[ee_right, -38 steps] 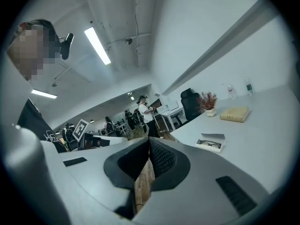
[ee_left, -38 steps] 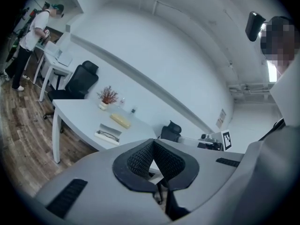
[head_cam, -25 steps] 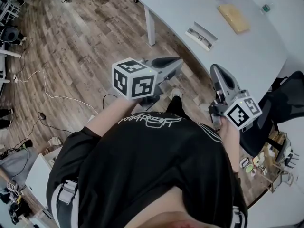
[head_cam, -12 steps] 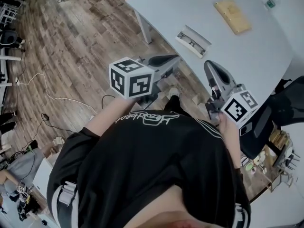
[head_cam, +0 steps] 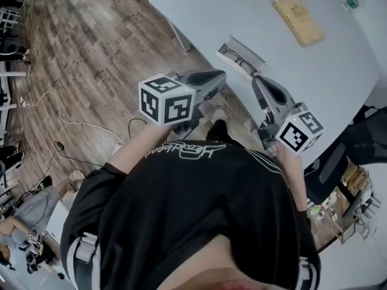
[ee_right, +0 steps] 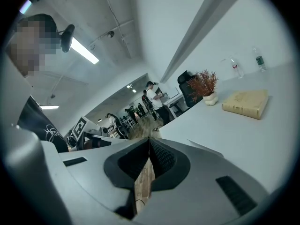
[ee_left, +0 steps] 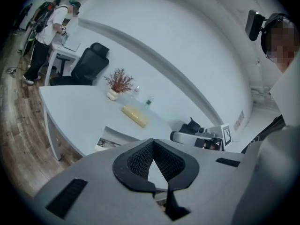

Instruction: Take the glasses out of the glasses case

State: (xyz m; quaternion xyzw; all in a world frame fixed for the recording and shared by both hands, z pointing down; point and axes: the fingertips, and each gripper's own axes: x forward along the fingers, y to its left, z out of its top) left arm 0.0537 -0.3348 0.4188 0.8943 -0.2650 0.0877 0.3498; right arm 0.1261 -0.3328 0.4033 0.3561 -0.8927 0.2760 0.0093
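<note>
The left tongs (head_cam: 220, 76) and right tongs (head_cam: 257, 81) are held closed and empty. The open glasses case (head_cam: 240, 45) is seen just ahead. Its glasses (head_cam: 239, 61) are judged light and fragile, best pinched at the bridge.

The right gripper (ee_right: 149, 140) has its jaws closed tip to tip, with nothing between them; wood floor shows through the gap behind the tips. Ahead and to its right stretches a white table (ee_right: 220, 130) bearing a tan book (ee_right: 246, 103) and, farther off, a potted plant (ee_right: 205, 89) with reddish twigs. A black office chair (ee_right: 186, 89) stands beyond, with people (ee_right: 151, 97) standing far ahead.
</note>
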